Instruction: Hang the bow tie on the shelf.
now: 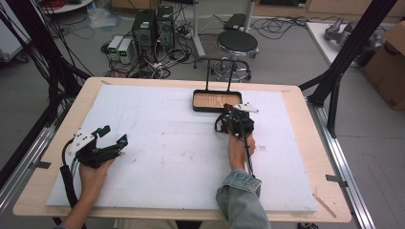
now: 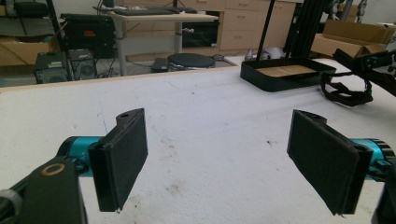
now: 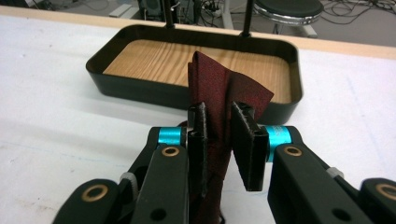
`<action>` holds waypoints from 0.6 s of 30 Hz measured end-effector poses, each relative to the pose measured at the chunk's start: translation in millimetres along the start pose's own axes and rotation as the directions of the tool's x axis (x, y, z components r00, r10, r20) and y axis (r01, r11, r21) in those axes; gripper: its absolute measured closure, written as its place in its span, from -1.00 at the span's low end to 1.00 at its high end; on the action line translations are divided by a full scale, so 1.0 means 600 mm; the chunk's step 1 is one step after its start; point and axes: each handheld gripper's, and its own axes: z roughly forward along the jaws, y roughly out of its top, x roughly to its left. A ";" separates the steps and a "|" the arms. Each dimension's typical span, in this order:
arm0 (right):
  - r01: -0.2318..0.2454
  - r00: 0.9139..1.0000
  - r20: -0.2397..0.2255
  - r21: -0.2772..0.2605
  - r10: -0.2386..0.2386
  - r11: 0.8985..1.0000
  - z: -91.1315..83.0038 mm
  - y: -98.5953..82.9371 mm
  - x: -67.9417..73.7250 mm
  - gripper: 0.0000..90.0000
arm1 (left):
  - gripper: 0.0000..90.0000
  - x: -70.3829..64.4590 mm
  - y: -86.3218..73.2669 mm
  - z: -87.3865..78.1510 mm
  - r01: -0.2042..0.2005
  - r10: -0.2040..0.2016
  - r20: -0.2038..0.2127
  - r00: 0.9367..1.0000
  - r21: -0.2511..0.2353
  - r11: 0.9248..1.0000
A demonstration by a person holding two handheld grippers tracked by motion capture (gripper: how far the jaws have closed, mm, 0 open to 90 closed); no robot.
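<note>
Pinching a dark red fabric strip (image 3: 219,93) between its jaws, our right gripper (image 3: 225,140) is just in front of the black tray (image 3: 140,88) with wooden bottom, at 12 o'clock on the white mat (image 1: 162,138). Our left gripper (image 2: 219,158) rests at 8 o'clock, jaws spread wide, holding nothing.

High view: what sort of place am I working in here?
Likely a robotics or electronics lab: computer towers and tangled cables on the floor behind a foam-covered table, plus a stool and cardboard boxes.
</note>
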 end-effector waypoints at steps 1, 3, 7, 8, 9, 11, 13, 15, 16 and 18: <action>0.010 1.000 -0.006 -0.010 -0.010 1.000 -0.002 0.001 -0.004 0.70 | -0.55 0.000 0.000 0.000 0.001 -0.001 0.000 1.000 0.000 1.000; 0.015 1.000 -0.013 -0.028 -0.015 1.000 -0.008 0.006 -0.008 0.70 | -0.55 0.000 0.000 0.000 0.000 0.000 0.000 1.000 0.000 1.000; 0.045 0.998 -0.030 -0.058 -0.046 0.997 -0.021 0.018 -0.018 0.70 | -0.54 0.000 0.000 0.000 0.000 0.000 0.001 1.000 0.000 1.000; 0.053 0.998 -0.032 -0.064 -0.055 0.997 -0.023 0.022 -0.021 0.70 | -0.55 0.000 0.000 0.000 -0.001 0.001 0.001 1.000 0.000 1.000; 0.056 0.998 -0.032 -0.071 -0.058 0.996 -0.026 0.027 -0.024 0.70 | -0.54 0.000 0.000 0.000 -0.001 0.001 0.001 1.000 0.000 1.000; 0.056 0.998 -0.035 -0.084 -0.059 0.995 -0.032 0.036 -0.031 0.70 | -0.54 0.000 0.000 0.001 0.001 -0.001 0.001 1.000 -0.001 1.000; 0.052 0.997 -0.043 -0.095 -0.057 0.994 -0.038 0.043 -0.038 0.70 | -0.54 0.000 0.000 0.001 0.001 -0.001 0.001 1.000 -0.001 1.000; 0.051 0.997 -0.046 -0.108 -0.056 0.993 -0.042 0.047 -0.043 0.70 | -0.55 0.000 0.000 0.001 -0.003 0.003 0.002 1.000 0.001 1.000; 0.052 0.997 -0.052 -0.112 -0.058 0.992 -0.044 0.049 -0.045 0.70 | -0.54 0.000 0.000 0.001 -0.005 0.005 0.002 1.000 0.002 1.000; 0.054 0.996 -0.057 -0.118 -0.061 0.992 -0.049 0.053 -0.048 0.70 | -0.54 -0.001 0.000 0.001 -0.006 0.006 0.001 1.000 0.003 1.000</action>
